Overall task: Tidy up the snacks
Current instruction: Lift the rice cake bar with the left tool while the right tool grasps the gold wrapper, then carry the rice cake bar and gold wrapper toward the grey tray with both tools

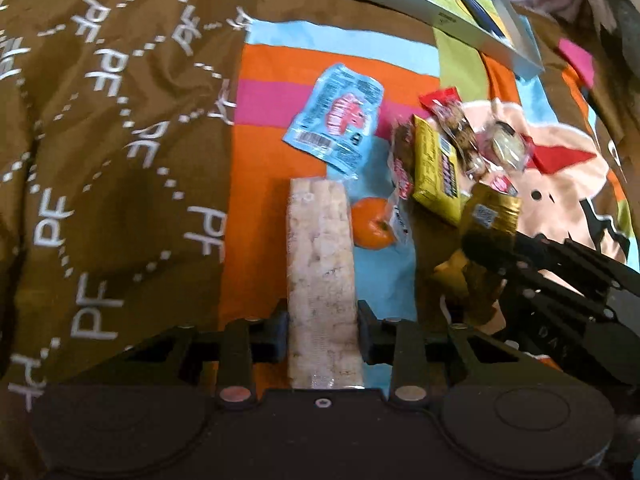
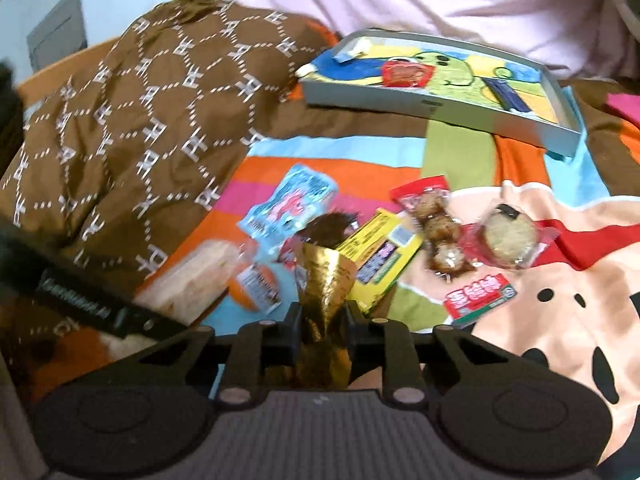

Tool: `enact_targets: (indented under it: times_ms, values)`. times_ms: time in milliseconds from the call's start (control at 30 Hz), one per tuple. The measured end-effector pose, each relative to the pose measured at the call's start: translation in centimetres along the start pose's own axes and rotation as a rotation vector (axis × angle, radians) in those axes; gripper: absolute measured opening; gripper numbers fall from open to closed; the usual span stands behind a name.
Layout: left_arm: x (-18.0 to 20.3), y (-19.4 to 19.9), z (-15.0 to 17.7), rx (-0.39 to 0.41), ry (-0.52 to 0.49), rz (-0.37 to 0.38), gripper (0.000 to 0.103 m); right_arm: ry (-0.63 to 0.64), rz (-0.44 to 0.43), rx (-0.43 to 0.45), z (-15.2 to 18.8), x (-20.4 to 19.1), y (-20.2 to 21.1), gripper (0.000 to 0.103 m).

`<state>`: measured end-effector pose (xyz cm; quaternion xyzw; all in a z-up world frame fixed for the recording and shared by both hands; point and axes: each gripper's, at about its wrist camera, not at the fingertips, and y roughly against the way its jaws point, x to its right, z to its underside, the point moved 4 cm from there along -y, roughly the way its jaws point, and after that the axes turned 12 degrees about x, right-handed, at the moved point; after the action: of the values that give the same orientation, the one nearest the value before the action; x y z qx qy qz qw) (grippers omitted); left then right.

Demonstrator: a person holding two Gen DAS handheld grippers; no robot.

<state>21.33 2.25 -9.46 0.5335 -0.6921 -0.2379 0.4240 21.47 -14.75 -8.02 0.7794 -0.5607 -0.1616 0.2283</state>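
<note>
A: Left wrist view first: what is the biggest thing?
B: The bedspread (image 1: 120,128), brown with white letters, running into bright stripes. At its far edge lies a shallow tray (image 1: 452,12) with a cartoon-printed floor.
A: And the snacks?
B: The left gripper (image 1: 322,332) has its jaws closed on a long pale rice-cake bar (image 1: 320,264), which sticks out ahead between them. Just beside the bar's far end sits an orange fruit (image 1: 370,226), and beyond that a light-blue packet (image 1: 340,118).
A: The right wrist view?
B: The right gripper (image 2: 320,326) has its jaws pinched on a gold foil packet (image 2: 326,280), which stands up between them. Behind it lies a yellow bar (image 2: 380,256); to the right, a clear pack of brown balls (image 2: 438,232), a round wrapped cake (image 2: 510,236) and a small red-and-white packet (image 2: 478,294). In the tray lies a red packet (image 2: 404,74).
</note>
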Motion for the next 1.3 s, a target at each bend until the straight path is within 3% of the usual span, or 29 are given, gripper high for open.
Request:
enact_targets:
  times_ms: [133,600,867,1100,1300]
  values:
    - [0.2,1.2,0.3,0.048,0.009,-0.019,0.034,0.024,-0.01,0.01,-0.1,-0.3,0.2,0.019]
    - [1.6,4.3,1.6,0.166,0.091,0.111,0.034,-0.059,-0.071,0.092,-1.6,0.1,3.1,0.019]
    - [4.1,5.3,1.0,0.276,0.03,0.202,0.034,-0.141,-0.085,0.172,-3.6,2.5,4.8,0.019]
    - [6.7,4.5,-3.1,0.368,-0.019,0.179,0.035,-0.063,-0.049,0.248,-6.7,5.7,5.4,0.019]
    - [10.3,2.0,-9.0,0.446,-0.029,0.148,0.035,-0.046,0.002,0.366,-9.2,9.8,3.2,0.019]
